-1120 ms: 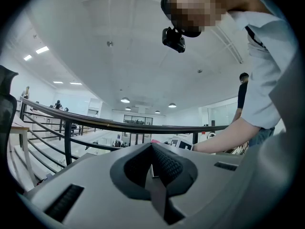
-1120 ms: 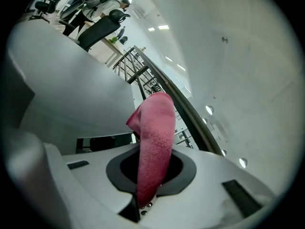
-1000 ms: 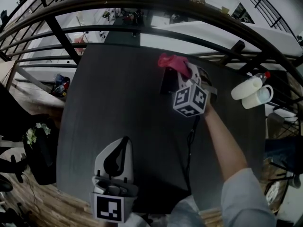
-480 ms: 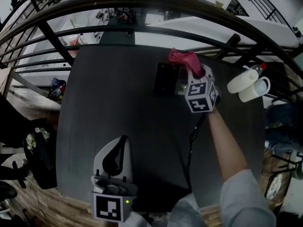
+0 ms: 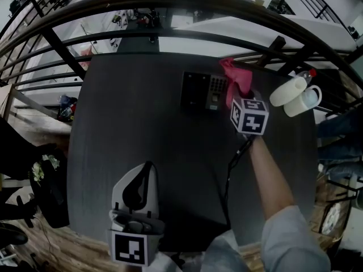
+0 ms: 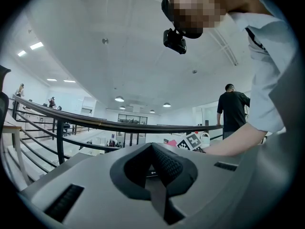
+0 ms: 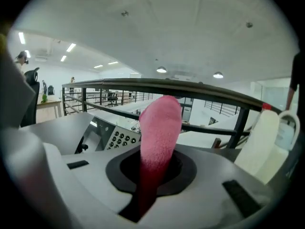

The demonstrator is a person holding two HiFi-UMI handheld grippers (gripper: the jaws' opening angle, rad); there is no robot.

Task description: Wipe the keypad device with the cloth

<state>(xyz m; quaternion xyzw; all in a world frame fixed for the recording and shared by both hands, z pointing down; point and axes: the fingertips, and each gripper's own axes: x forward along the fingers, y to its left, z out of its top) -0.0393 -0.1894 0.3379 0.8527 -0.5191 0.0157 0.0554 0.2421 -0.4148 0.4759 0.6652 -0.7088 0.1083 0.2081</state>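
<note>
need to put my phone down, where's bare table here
The table's whole left half is bare, from the keypad device out to the left edge and down to the left gripper. The far right corner is crowded: cloth, right gripper, white bottle and mug.

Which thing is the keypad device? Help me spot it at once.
On the dark table, look at the far edge by the railing. The keypad device sits there, just left of the pink cloth. It alone is a black box with a grid of buttons; its neighbours are a white bottle and mug.
</note>
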